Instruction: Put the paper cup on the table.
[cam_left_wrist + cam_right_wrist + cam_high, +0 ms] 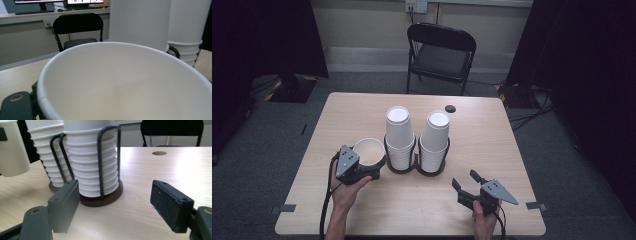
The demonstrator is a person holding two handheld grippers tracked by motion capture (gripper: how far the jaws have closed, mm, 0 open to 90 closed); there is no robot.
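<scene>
White cup point(369, 150), mouth up, sits clamped in the left tongs point(362, 167) just left of two stacks point(417, 140) in their rack point(416, 170). Right tongs point(468, 184) gape empty near the surface's point(492, 145) front edge, bare wood all around. Chair point(441, 55) stands beyond.

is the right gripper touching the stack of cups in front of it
Apart. In the right gripper view, the right gripper has open jaws with bare table between them and the nearest cup stack; the high view shows the same gap.
</scene>
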